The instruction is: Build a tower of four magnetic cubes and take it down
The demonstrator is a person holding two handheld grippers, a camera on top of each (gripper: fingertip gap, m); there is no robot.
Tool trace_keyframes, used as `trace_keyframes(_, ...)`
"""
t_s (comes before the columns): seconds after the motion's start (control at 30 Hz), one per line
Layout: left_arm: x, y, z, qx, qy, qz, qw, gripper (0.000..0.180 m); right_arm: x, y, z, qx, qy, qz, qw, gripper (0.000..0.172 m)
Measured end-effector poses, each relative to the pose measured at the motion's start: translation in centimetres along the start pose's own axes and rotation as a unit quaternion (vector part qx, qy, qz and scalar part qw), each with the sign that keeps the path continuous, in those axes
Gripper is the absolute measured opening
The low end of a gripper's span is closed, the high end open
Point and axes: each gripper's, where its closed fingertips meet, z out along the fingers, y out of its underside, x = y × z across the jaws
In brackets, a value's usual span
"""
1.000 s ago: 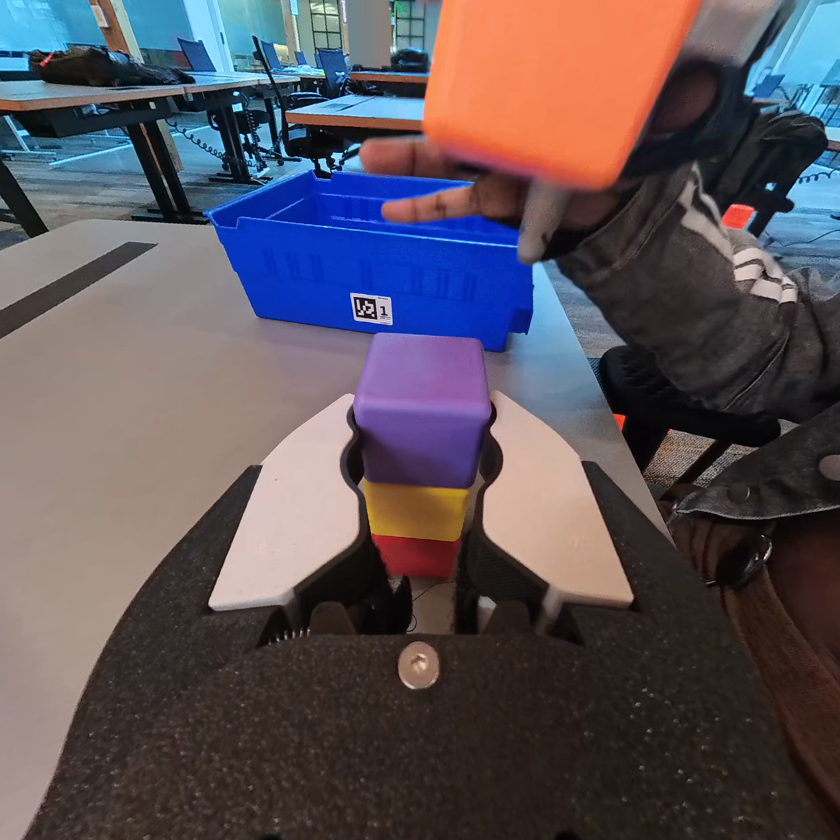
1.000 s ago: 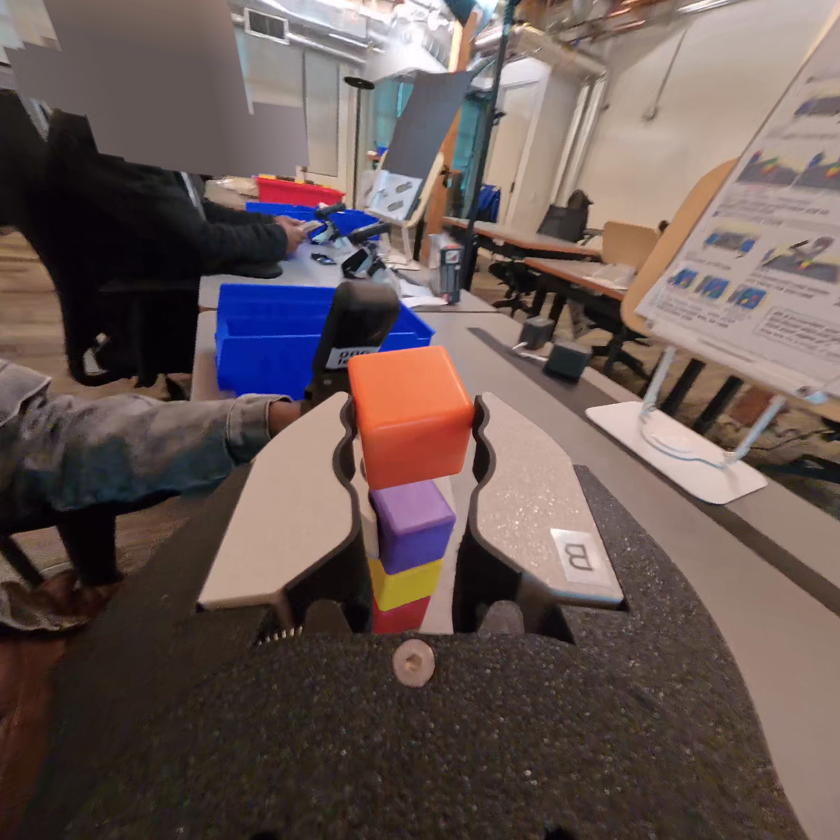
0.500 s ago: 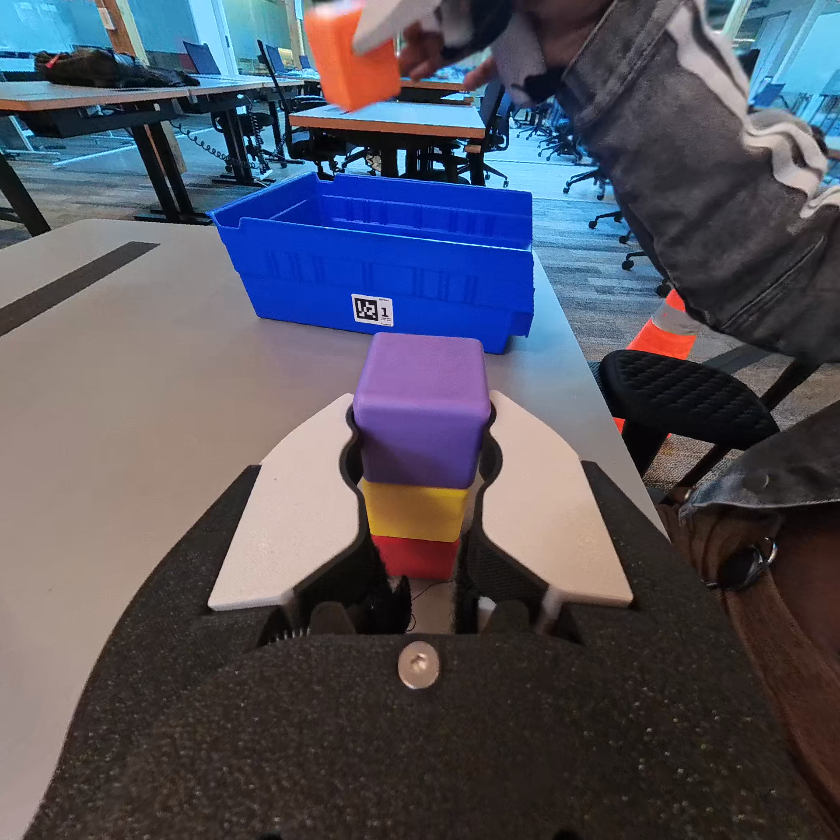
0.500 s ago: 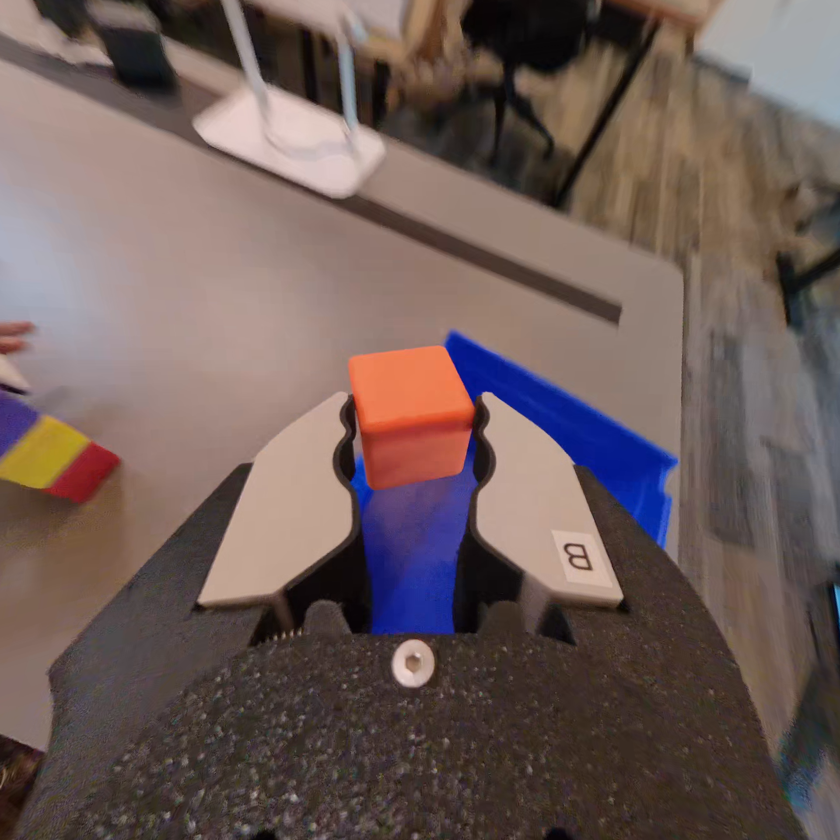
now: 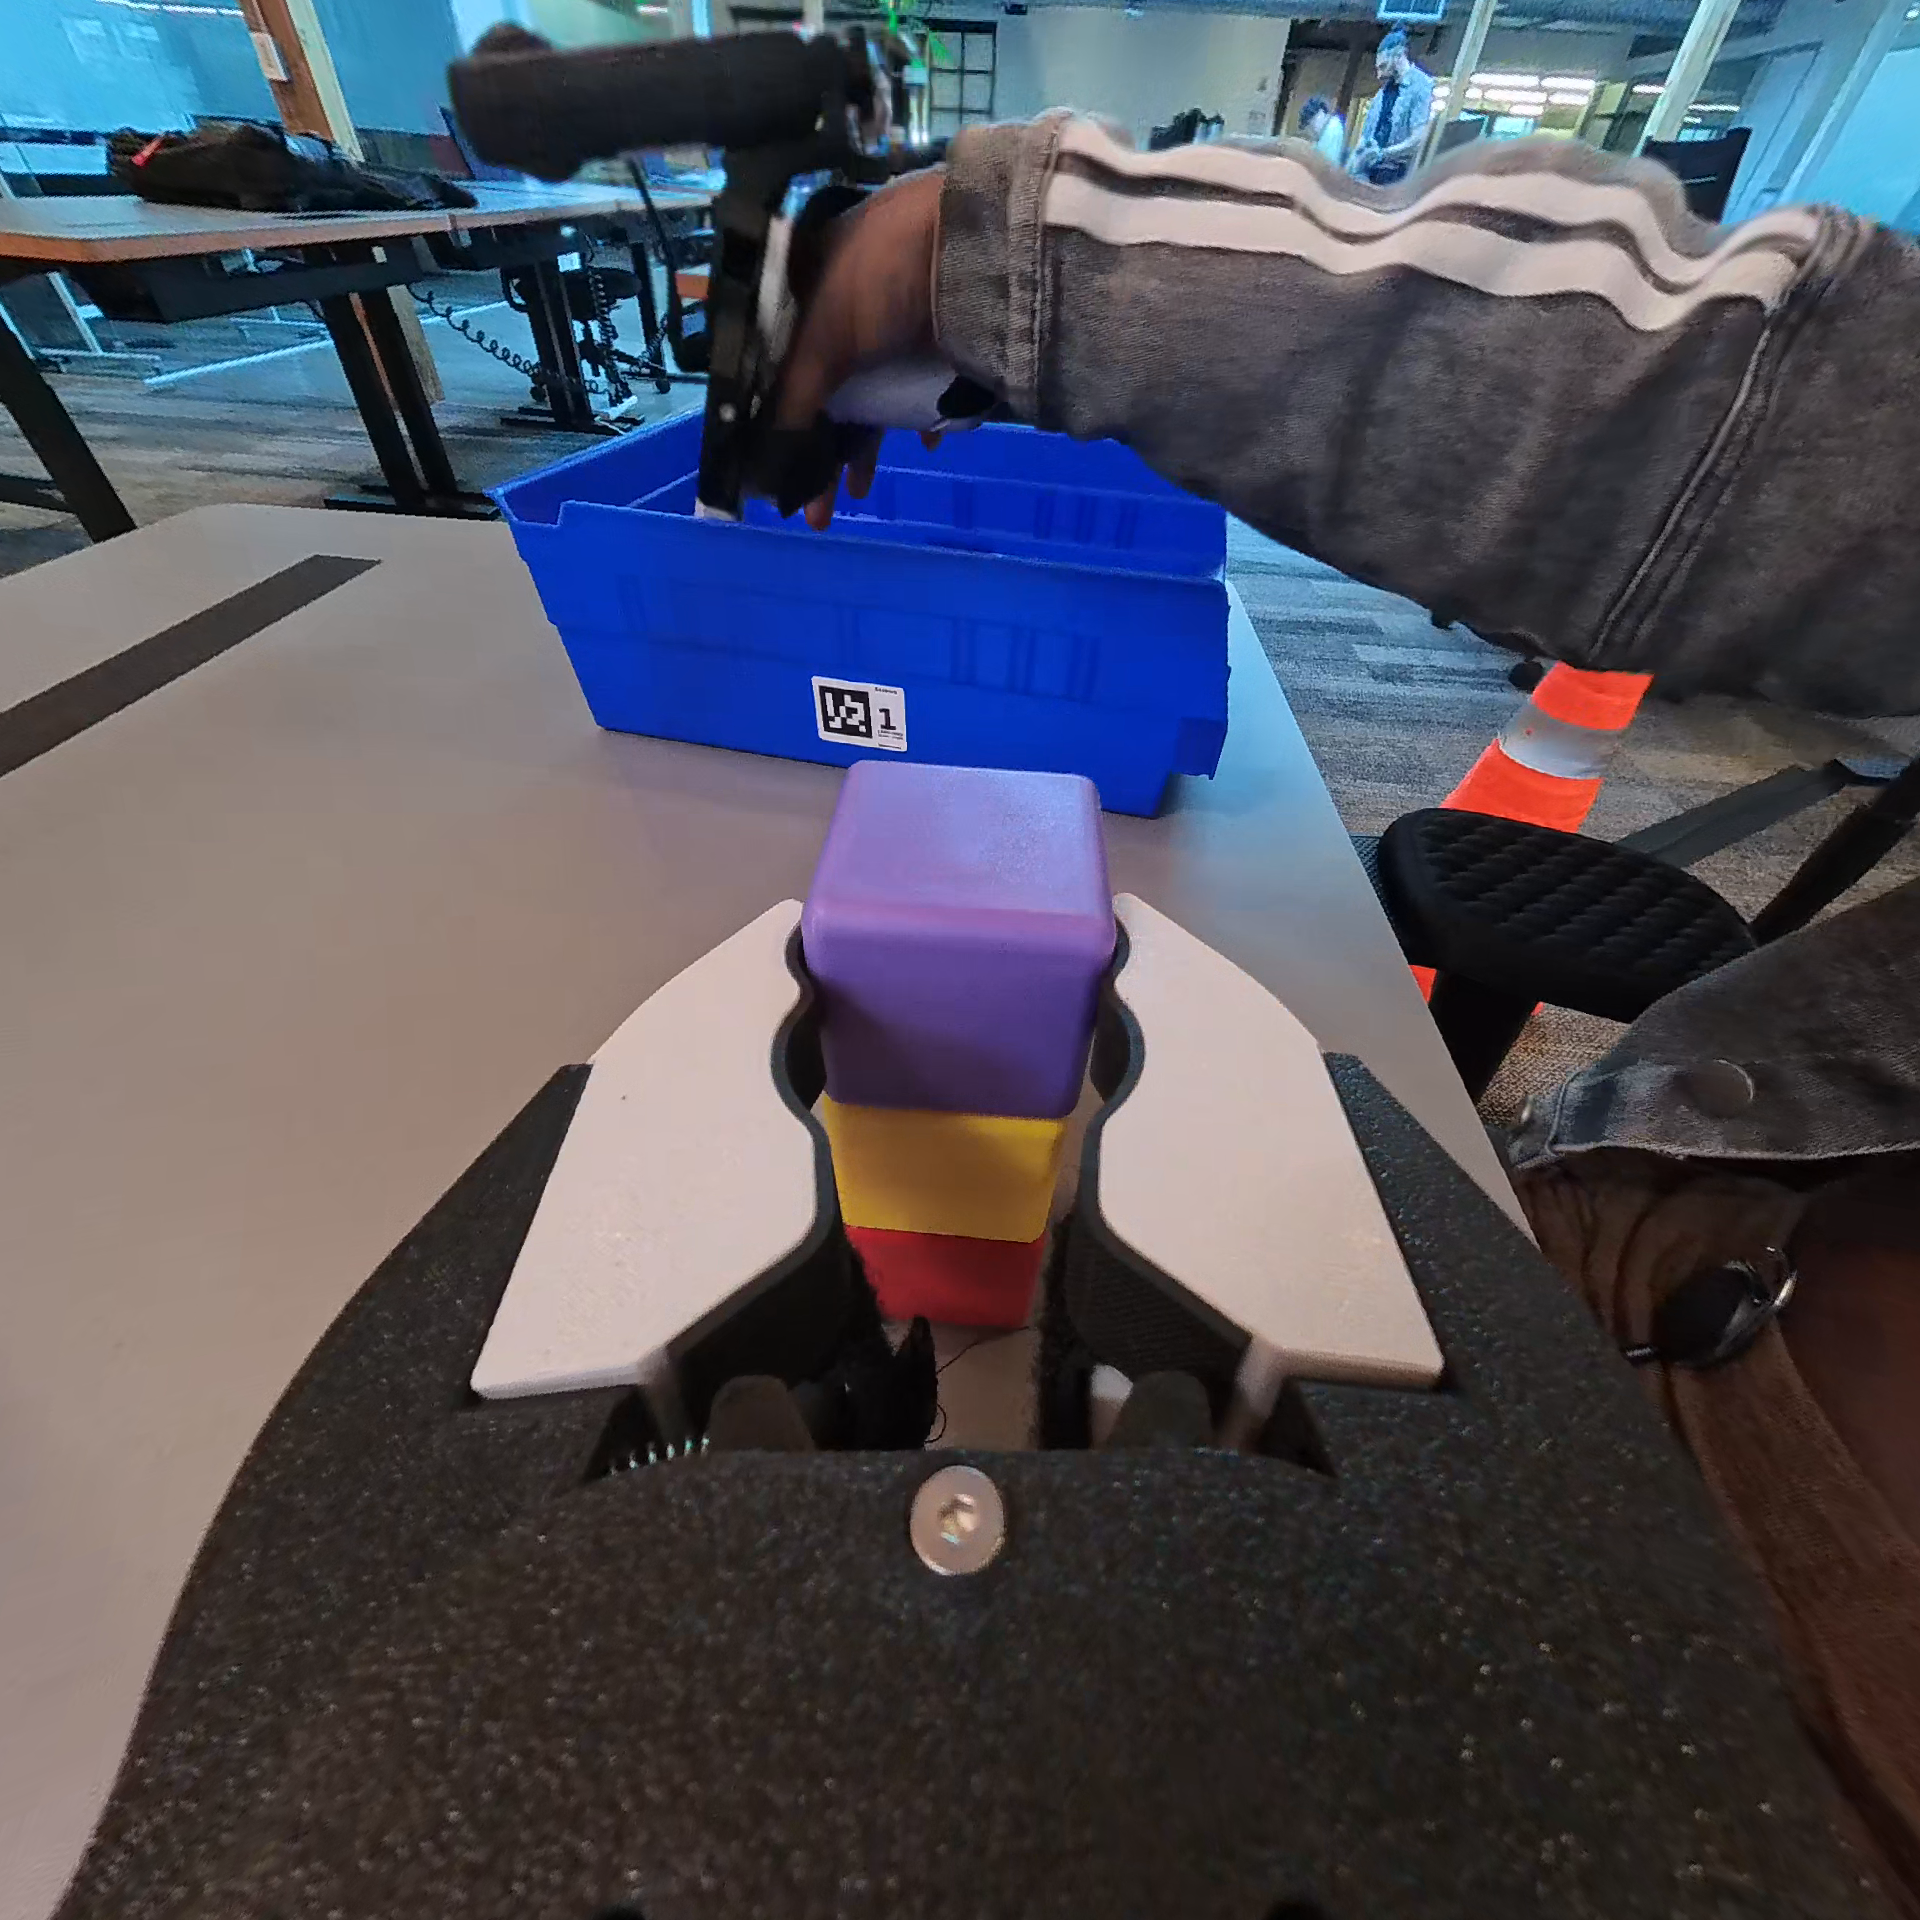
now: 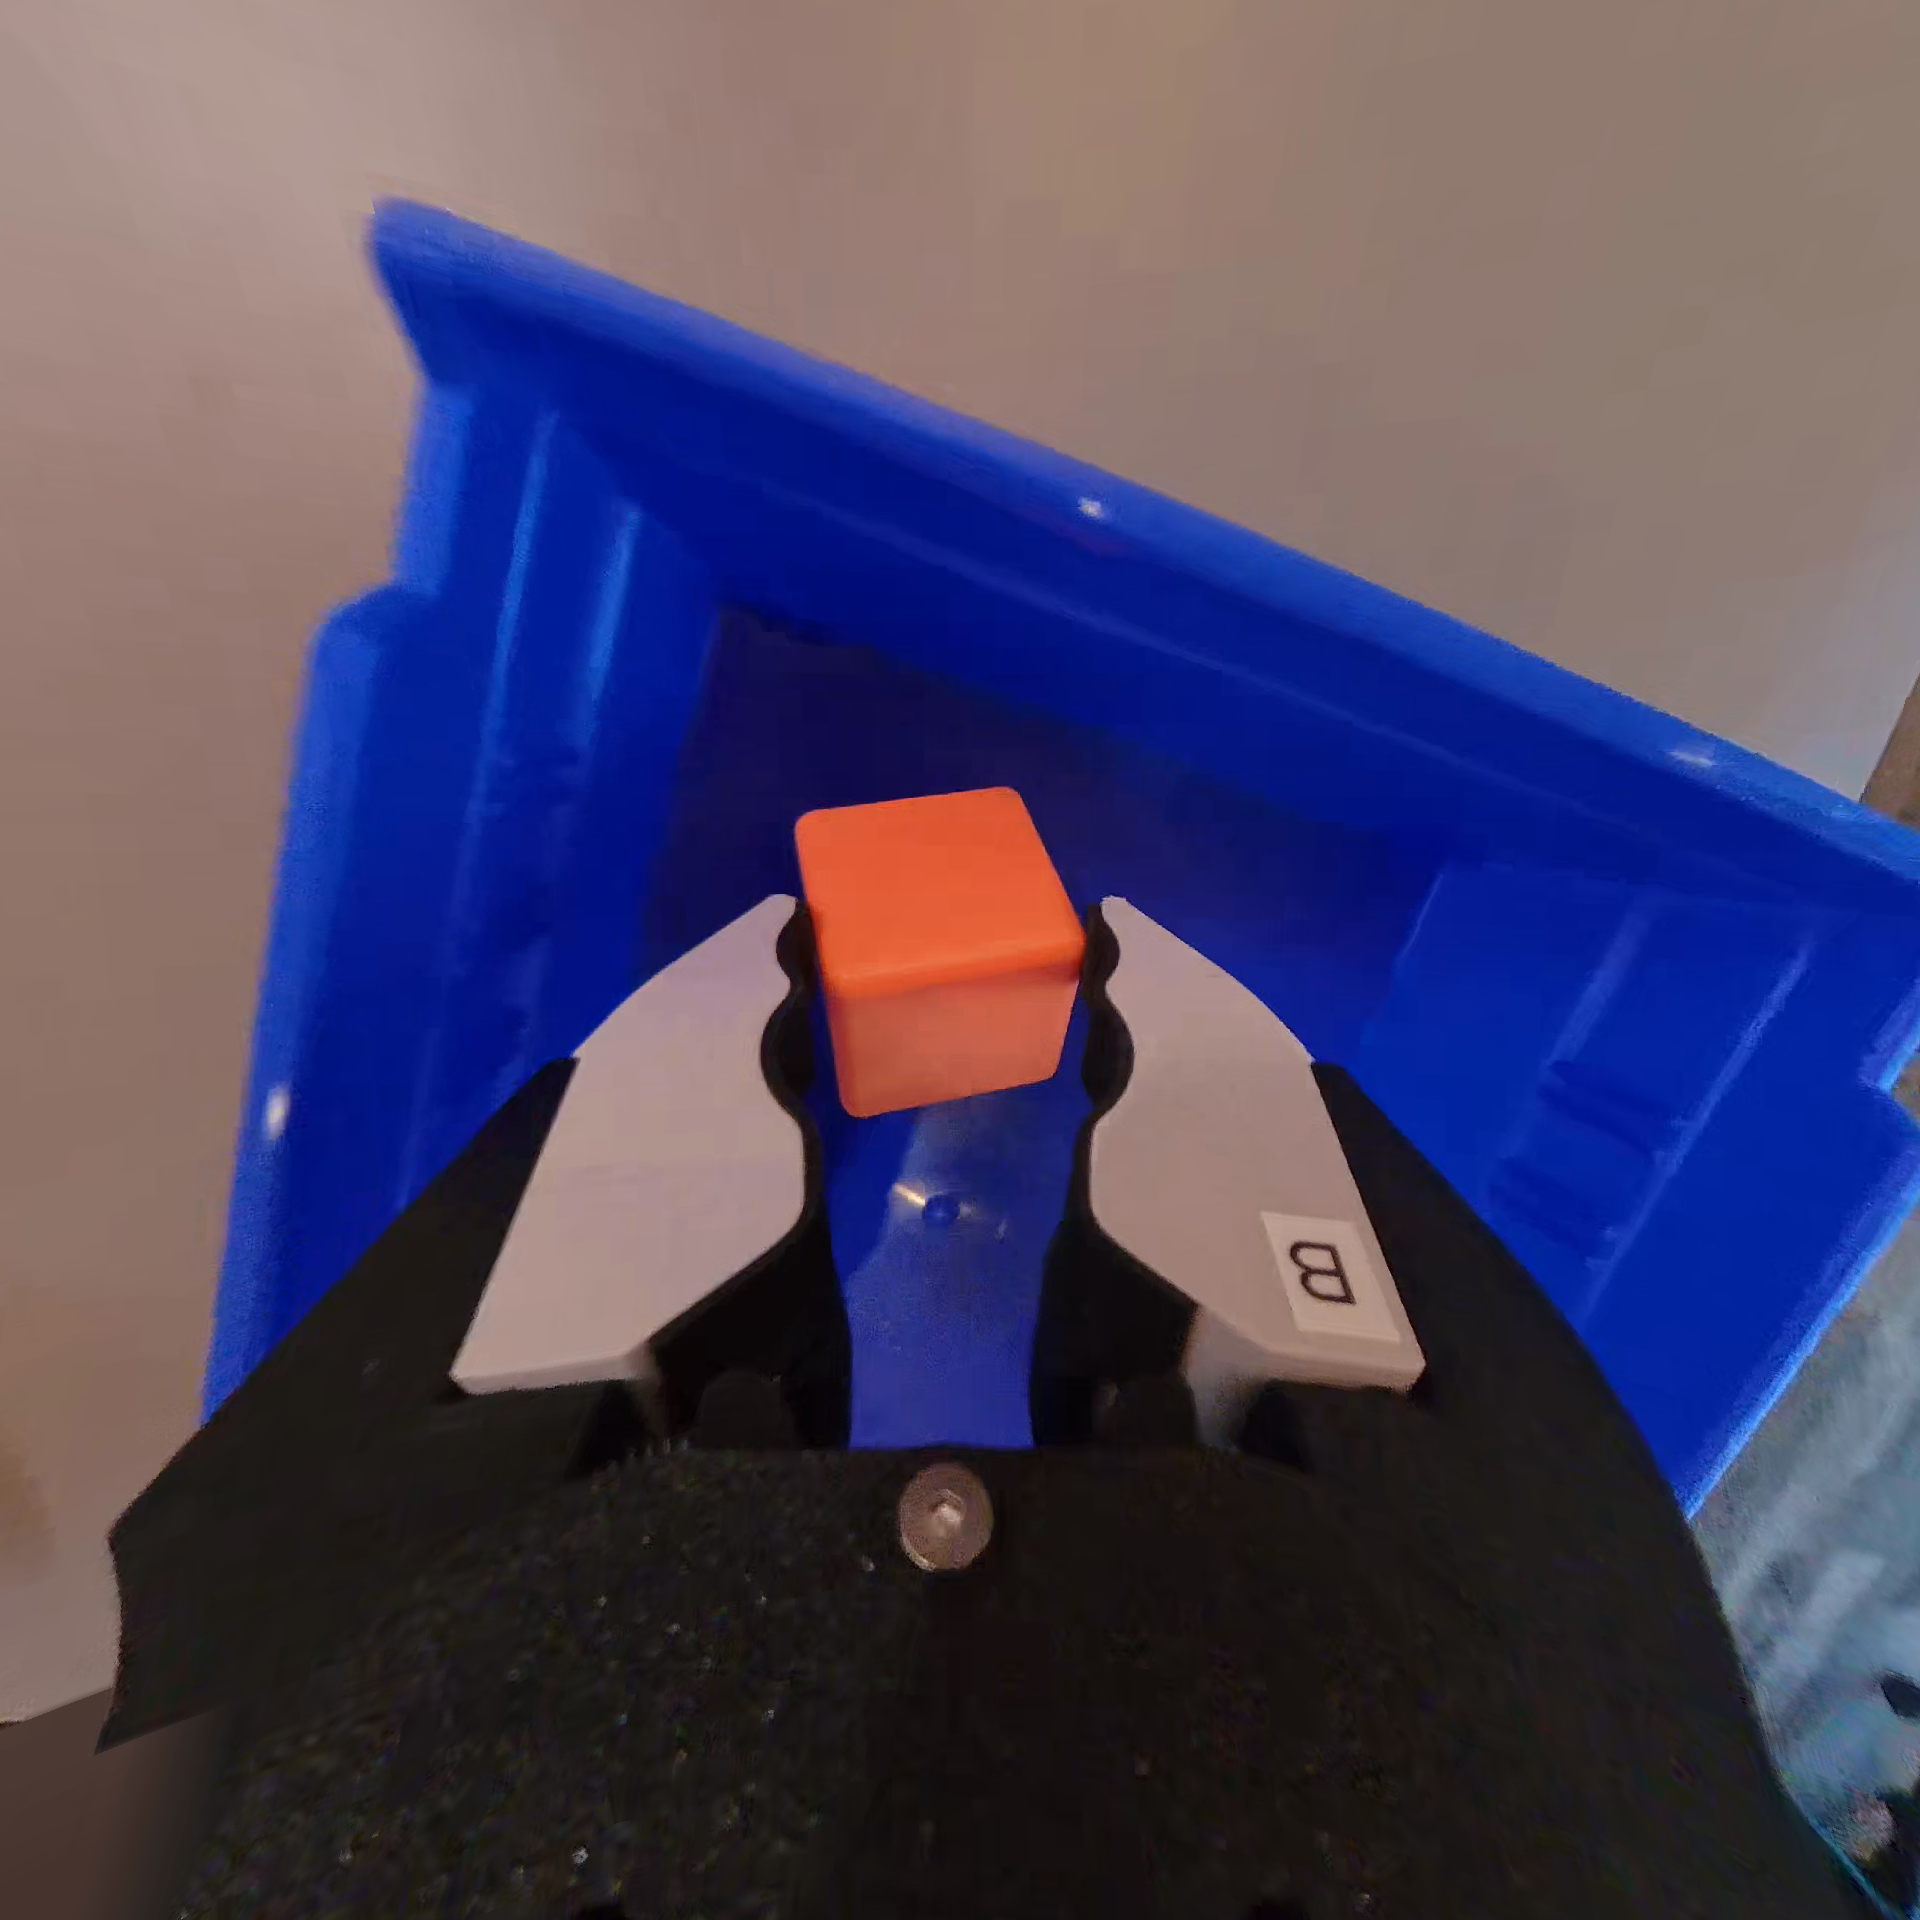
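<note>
Currently the left hand-held gripper (image 5: 958, 935) clamps the purple cube (image 5: 956, 935) atop a yellow cube (image 5: 943, 1179) and red cube (image 5: 948, 1276) stacked on the grey table (image 5: 312, 883). Meanwhile the right hand-held gripper (image 6: 940, 966) pinches a smooth, round-edged orange cube (image 6: 935, 935) inside the blue plastic bin (image 6: 1039, 582), which bears a white coded sticker (image 5: 858, 713); its finger carries a lettered label (image 6: 1325, 1273).

Three-cube stack (image 5: 951, 1049) on table (image 5: 312, 883), bin (image 5: 883, 644) behind it
</note>
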Motion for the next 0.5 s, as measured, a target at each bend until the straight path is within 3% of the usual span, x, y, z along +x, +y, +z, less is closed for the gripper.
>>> trace_keyframes(0.23,0.0,0.0,0.0,-0.001,0.000,0.000,1.000,0.049,0.6,0.3,1.2,-0.061,0.019,0.010,0.998,0.049)
trace_keyframes(0.5,0.0,0.0,0.0,0.000,0.001,-0.002,1.000,0.049,1.3,-0.5,1.8,-0.035,0.047,0.003,0.998,0.055)
